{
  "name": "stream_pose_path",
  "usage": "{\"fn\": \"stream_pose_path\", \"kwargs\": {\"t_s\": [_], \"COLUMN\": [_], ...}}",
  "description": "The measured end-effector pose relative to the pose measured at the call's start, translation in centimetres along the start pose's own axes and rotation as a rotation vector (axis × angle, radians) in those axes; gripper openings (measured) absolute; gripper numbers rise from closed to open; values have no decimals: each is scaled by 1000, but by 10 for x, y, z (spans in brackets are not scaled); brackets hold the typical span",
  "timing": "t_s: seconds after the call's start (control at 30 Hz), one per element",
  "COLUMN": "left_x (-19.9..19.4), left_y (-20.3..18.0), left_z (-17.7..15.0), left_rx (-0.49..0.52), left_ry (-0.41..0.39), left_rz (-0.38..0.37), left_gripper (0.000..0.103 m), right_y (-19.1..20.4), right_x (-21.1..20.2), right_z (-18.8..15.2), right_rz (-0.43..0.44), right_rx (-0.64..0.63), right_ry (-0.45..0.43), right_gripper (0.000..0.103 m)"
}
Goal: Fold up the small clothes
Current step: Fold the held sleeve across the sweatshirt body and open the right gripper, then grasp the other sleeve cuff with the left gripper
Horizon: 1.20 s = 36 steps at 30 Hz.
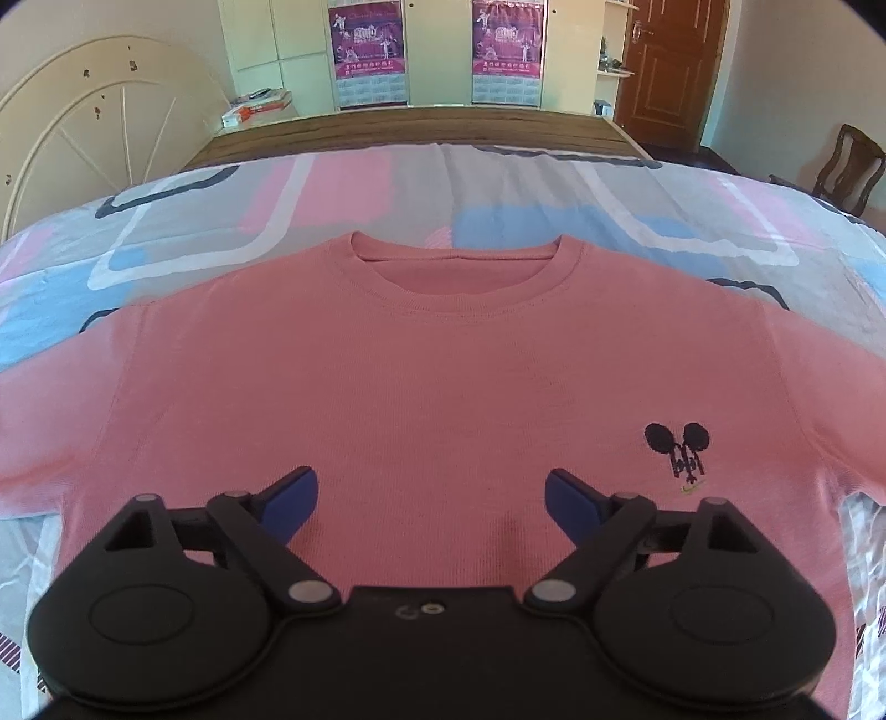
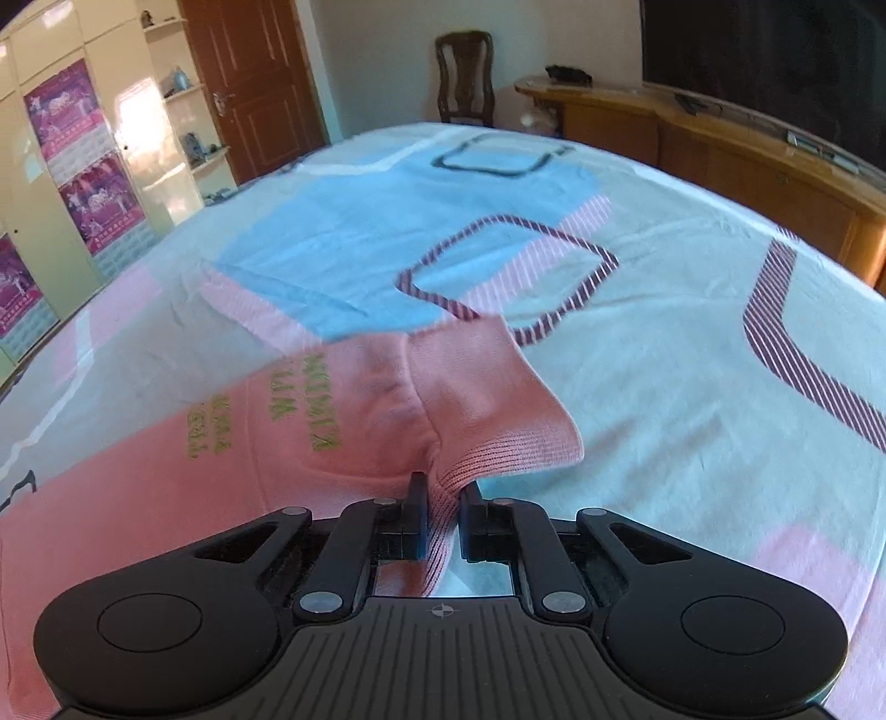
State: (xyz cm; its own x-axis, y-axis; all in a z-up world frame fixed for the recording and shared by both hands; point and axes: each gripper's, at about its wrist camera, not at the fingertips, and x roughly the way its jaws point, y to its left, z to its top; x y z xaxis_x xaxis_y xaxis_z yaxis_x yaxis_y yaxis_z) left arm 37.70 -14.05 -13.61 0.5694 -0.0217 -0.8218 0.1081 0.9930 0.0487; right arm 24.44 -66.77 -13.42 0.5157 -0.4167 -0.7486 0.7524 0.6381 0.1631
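The shirt [image 1: 432,365] is pink all over. On its chest is a small dark picture [image 1: 678,450] with two round ears, and a bit of yellow-green under it. In the right wrist view the shirt's sleeve [image 2: 487,399] is pink too, with yellow-green letters [image 2: 310,404] on it.

The bed sheet [image 1: 498,188] has big blocks of pink, light blue, grey and white. It also has dark outlines and purple-and-white striped loops [image 2: 509,277].

The left hand-held gripper [image 1: 431,501] is black with blue fingertips [image 1: 293,498]. The right hand-held gripper [image 2: 443,518] is black.

The door [image 1: 673,66] is brown. The posters [image 1: 366,39] are purple and pink. The cupboard [image 1: 260,39] is cream.
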Motion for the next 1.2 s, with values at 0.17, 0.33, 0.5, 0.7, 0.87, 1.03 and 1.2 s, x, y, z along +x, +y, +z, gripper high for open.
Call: {"fn": "stream_pose_path", "kwargs": {"t_s": [0.17, 0.33, 0.5, 0.7, 0.87, 1.03, 1.2], "left_x": [0, -6, -14, -15, -13, 0, 29], "left_y": [9, 22, 48, 88, 107, 103, 71], "left_z": [3, 5, 6, 5, 4, 8, 14], "left_rx": [-10, -28, -66, -114, -137, -156, -140], "left_ry": [-2, -20, -51, -53, -62, -15, 97], "left_rz": [-5, 6, 20, 23, -31, -165, -339], "left_gripper": [87, 87, 88, 88, 88, 88, 76], "right_y": [30, 98, 201, 309, 355, 352, 307], "right_x": [-22, -55, -93, -116, -110, -118, -118], "right_z": [4, 1, -37, -125, -192, -204, -186], "right_rz": [58, 231, 468, 666, 701, 735, 568], "right_rx": [-79, -174, -333, -508, -634, -668, -629], "right_ry": [-85, -125, -103, 20, 128, 142, 65], "right_gripper": [9, 9, 9, 9, 22, 50, 50]}}
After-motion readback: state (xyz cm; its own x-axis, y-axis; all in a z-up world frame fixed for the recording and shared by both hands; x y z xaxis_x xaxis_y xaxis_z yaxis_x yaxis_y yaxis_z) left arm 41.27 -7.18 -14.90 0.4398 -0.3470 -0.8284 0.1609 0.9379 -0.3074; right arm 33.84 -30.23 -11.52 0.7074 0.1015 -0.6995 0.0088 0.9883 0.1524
